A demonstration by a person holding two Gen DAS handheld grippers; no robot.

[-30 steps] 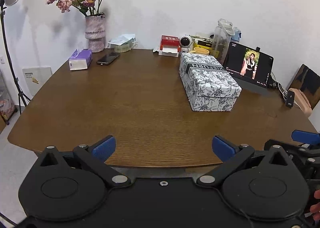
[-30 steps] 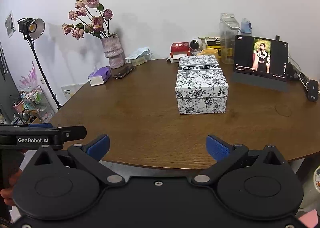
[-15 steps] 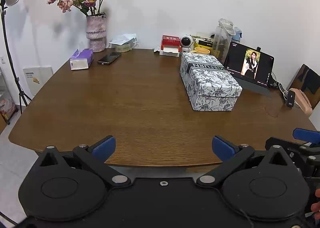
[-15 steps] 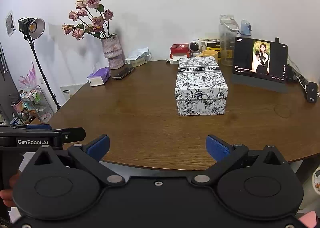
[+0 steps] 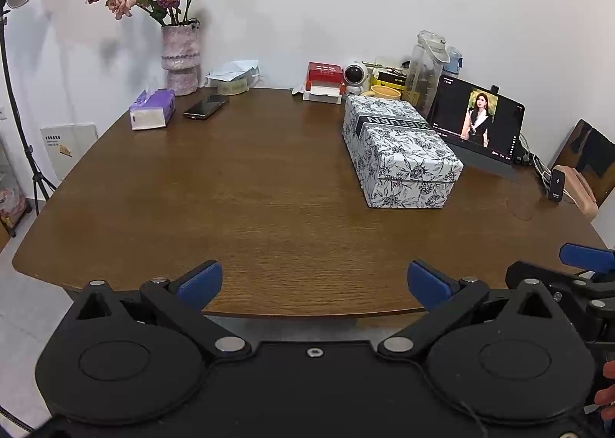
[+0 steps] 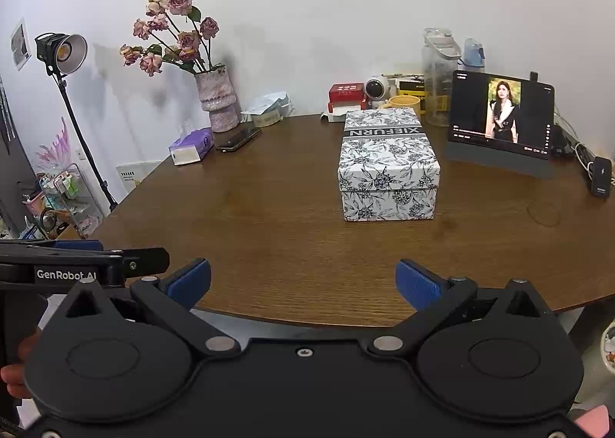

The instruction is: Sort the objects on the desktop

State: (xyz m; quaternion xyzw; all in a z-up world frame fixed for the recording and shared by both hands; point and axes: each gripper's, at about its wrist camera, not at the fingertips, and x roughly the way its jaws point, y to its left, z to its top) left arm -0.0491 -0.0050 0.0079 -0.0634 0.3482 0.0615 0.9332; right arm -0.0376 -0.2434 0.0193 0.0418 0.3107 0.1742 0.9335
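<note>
- Our left gripper (image 5: 314, 278) hangs at the table (image 5: 250, 207) edge, jaws wide, empty.
- Our right gripper (image 6: 303, 280) likewise; floral box (image 6: 388, 169) ahead, well apart.

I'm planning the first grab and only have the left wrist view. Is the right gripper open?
Observer: Yes, the right gripper is open with nothing between its pads, held at the near edge of the table.
Operator: What does it face?
Observer: The short end of the box, nearly square on, with the lid's lower edge in plain sight.
Operator: Anything on the floor to the left?
Observer: A wire rack holding small items stands there, beyond the table's left edge.
</note>
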